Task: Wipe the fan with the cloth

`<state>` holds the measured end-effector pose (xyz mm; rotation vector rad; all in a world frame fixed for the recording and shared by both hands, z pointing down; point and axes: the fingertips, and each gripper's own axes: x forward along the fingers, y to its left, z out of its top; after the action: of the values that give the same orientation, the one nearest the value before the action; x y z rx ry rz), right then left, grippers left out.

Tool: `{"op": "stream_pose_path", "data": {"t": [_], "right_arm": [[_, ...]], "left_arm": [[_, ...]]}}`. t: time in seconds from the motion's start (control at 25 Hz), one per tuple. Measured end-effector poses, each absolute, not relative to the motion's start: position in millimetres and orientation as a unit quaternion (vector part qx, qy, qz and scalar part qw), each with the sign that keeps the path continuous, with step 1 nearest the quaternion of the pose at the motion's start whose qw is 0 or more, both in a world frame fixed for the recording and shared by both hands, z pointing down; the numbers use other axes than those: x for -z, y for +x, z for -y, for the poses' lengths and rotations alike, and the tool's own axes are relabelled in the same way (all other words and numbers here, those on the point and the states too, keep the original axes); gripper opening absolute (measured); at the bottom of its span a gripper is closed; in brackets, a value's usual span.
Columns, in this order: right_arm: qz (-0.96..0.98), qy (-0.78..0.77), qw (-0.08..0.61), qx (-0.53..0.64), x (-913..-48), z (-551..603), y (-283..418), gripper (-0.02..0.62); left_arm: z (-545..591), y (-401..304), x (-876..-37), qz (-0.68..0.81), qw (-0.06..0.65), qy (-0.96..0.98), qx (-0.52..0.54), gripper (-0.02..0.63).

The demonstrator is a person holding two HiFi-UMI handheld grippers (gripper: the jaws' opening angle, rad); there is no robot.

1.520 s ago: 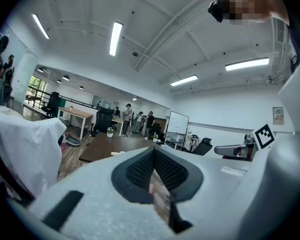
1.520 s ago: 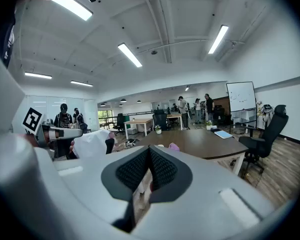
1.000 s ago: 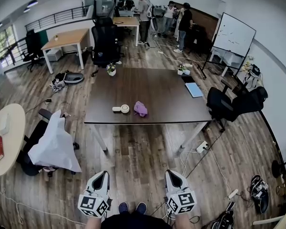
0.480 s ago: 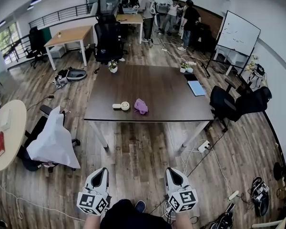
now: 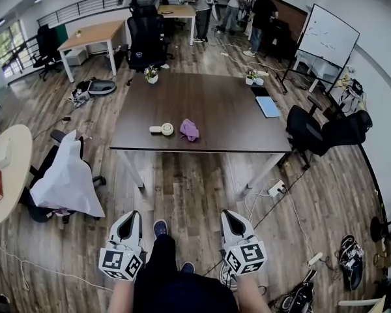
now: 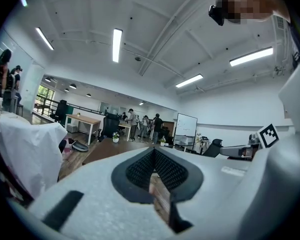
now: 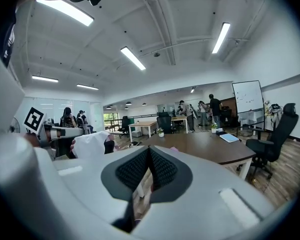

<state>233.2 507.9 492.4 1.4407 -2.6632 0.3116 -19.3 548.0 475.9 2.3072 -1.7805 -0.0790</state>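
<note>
The fan (image 5: 161, 129) near the cloth (image 5: 189, 130) is too small for detail.

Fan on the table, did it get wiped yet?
Nothing looks done yet. The small white fan and the purple cloth lie side by side on the dark table, untouched. Nothing is in hand: the left claw and right claw are both shut and empty, well back from the table. Left to do: reach the table, grab the cloth, wipe the fan.
</note>
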Motion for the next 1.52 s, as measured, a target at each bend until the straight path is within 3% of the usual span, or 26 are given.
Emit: {"op": "stream_pose_path", "data": {"t": [1.52], "right_arm": [[0.864,0.484,0.057,-0.127,-500.0,-259.5,155.9,0.011]], "left_arm": [[-293.3,-85.6,-497.4,0.567,0.137,0.812,0.006,-0.005]]}}
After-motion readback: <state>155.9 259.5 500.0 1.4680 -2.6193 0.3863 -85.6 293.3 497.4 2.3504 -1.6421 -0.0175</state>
